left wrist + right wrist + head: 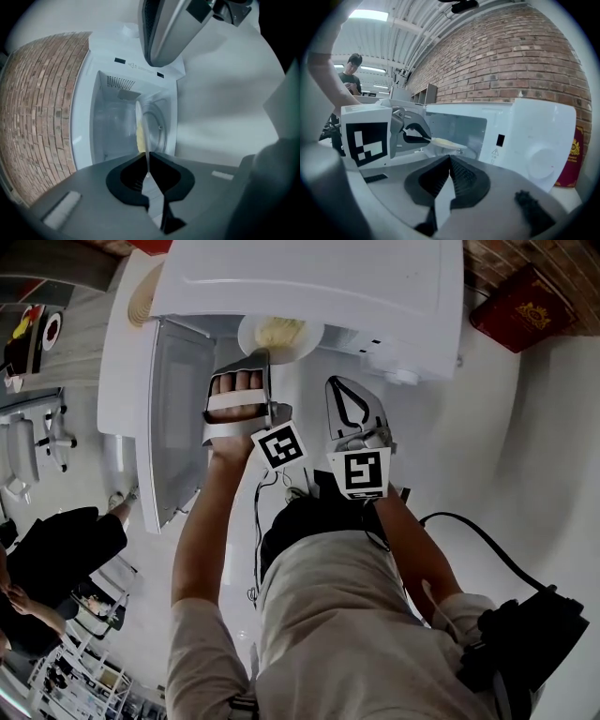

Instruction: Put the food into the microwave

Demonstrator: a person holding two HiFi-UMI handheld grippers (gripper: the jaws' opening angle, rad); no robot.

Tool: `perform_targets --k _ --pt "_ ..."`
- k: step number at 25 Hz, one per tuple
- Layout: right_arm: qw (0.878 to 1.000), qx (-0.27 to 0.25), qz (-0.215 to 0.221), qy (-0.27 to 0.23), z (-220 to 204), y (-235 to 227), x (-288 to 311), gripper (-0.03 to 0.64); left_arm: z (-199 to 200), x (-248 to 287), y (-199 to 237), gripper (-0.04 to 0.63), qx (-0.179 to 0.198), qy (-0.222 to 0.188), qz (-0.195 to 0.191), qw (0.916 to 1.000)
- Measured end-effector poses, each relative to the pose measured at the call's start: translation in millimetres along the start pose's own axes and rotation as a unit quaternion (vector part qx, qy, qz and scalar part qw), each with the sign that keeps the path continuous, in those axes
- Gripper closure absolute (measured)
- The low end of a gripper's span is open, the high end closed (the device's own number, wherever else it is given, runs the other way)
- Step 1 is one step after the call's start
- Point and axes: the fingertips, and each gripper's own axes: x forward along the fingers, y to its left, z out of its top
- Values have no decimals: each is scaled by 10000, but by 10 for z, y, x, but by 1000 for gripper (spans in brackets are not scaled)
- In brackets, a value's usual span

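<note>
1. A white microwave [309, 277] sits on a white counter [525, 427]. Its door [173, 418] is swung wide open to the left.
2. The left gripper [255, 360] pinches the near rim of a pale plate [281, 337] that carries yellowish food [279, 329].
3. The plate hangs roughly level at the mouth of the cavity, partly under the oven's top edge. How far inside it reaches cannot be told.
4. The right gripper [450, 161] has its jaws pressed together with nothing between them. It hovers just beside the left gripper, apart from the plate.
5. The step in hand looks like sliding the plate into the cavity.
6. The plate is held by one edge only, so the far side could dip and let the food slide. Keeping the wrist steady and the plate flat matters most.
7. Aim for the middle of the opening, clear of the door and side walls.
8. Set the plate fully down on the oven floor before loosening the pinch.
9. Keep the right gripper out of the opening, free for the door afterwards.
</note>
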Motion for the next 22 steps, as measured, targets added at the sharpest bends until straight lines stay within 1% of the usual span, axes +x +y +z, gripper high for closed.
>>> perform_targets --k 5,11,18,22 --pt "9999 32 148 -6 27 5 144 606 -6 206 51 570 55 17 46 10000" --pt "9992 96 386 87 60 40 263 606 -46 439 53 569 120 114 -68 9998" --pt "9990 62 409 172 49 -58 379 606 32 697 106 569 292 63 -59 9995" --pt "9989 187 389 162 -37 -92 450 606 49 813 69 569 273 67 -110 9995"
